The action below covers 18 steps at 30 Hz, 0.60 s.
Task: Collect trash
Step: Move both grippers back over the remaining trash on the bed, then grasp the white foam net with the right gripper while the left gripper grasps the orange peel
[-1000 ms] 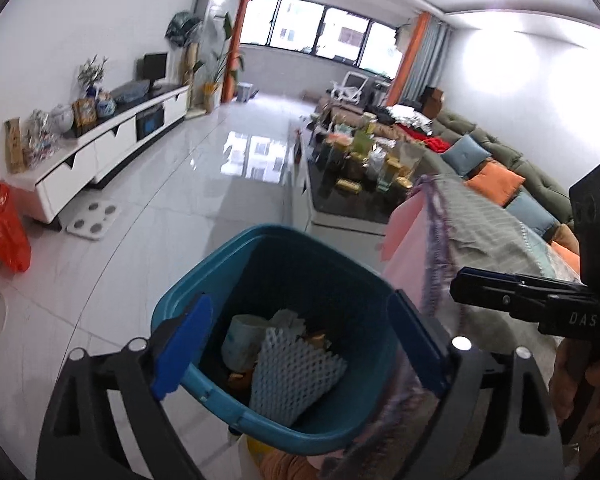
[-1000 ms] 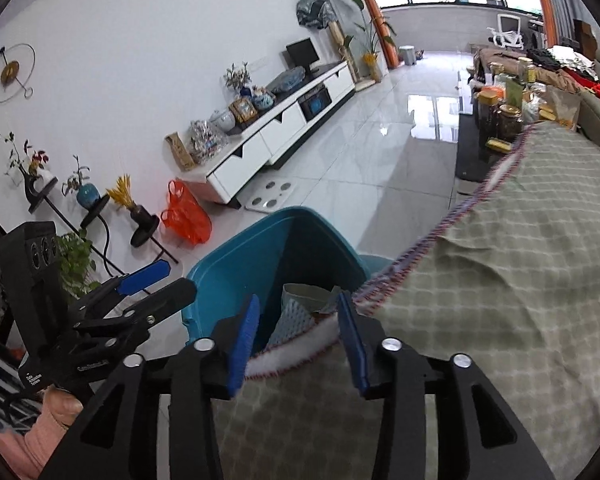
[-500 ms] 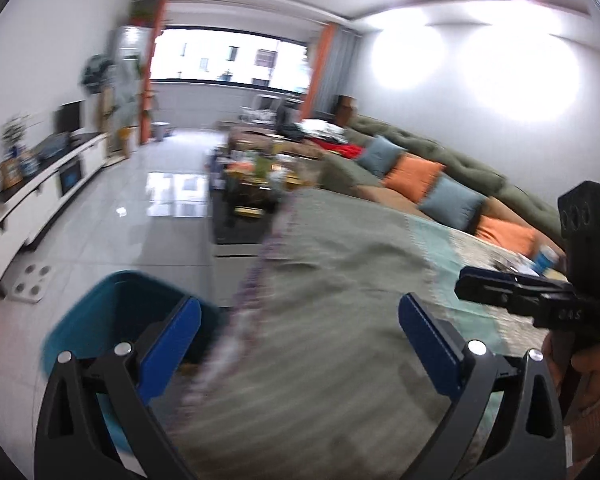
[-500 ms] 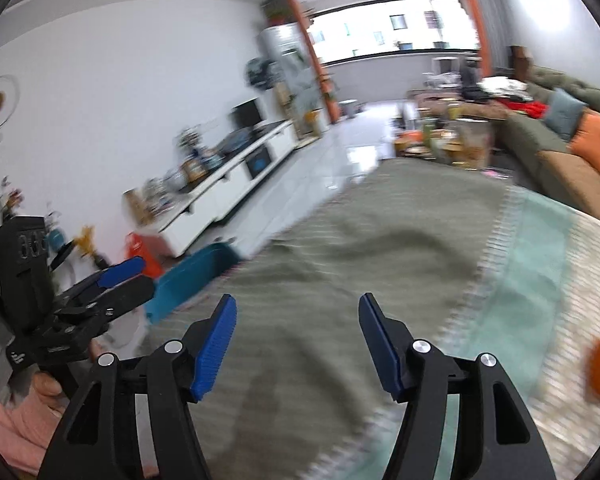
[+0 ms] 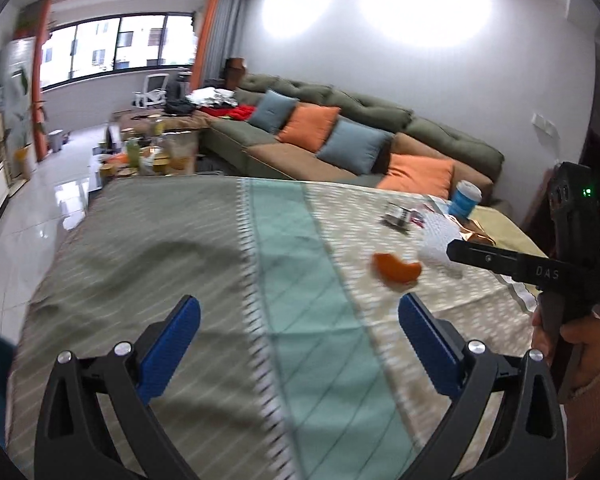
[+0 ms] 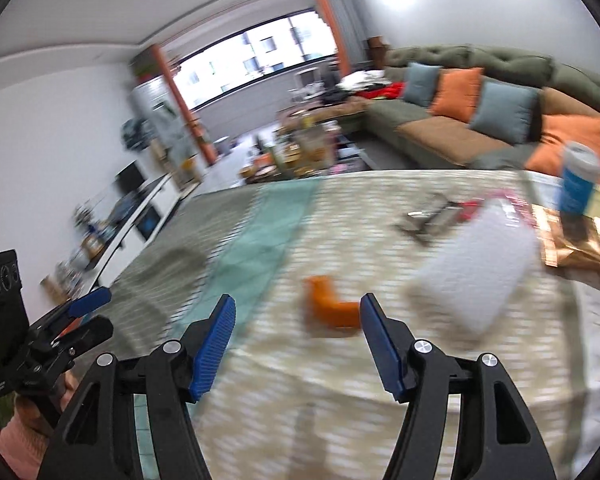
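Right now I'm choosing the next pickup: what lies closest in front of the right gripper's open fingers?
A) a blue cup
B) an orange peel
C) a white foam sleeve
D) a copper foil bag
B: the orange peel lies on the tablecloth just ahead of the right gripper, between its open fingers.

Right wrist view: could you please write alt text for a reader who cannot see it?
An open right gripper hovers over a cloth-covered table, its blue fingers framing an orange peel. Beyond lie a white foam net, a blue cup and a shiny wrapper; the left gripper shows at the lower left.
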Each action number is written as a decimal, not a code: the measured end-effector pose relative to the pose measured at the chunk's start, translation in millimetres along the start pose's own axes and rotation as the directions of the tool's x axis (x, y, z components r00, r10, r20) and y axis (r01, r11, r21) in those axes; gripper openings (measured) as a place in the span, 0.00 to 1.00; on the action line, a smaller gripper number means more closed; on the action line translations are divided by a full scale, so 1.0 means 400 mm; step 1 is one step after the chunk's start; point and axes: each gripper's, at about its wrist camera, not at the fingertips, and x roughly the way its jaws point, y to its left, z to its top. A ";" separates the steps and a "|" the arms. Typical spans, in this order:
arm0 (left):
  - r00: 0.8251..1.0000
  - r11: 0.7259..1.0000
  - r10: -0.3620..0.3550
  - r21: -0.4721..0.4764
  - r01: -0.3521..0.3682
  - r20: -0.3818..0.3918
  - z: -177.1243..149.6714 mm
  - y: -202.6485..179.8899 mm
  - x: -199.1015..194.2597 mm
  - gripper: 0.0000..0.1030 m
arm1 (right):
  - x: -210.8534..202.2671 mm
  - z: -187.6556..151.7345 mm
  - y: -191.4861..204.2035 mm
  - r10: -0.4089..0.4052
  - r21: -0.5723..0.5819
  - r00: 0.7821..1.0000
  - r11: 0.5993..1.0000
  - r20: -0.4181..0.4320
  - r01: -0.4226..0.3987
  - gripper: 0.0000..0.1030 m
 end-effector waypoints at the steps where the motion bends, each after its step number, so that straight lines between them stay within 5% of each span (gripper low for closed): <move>1: 1.000 1.000 -0.012 0.015 0.012 -0.013 0.011 -0.023 0.027 0.97 | -0.005 0.002 -0.021 -0.019 0.014 1.000 1.000 0.007 0.019 0.63; 8: 0.997 0.998 -0.038 0.053 0.042 -0.071 0.041 -0.117 0.141 0.97 | -0.020 0.007 -0.180 -0.111 0.107 0.994 0.988 0.010 0.109 0.65; 18: 0.984 0.997 -0.063 0.036 0.070 -0.169 0.069 -0.177 0.269 0.96 | 0.030 0.009 -0.298 -0.103 0.202 0.994 0.974 -0.030 0.107 0.66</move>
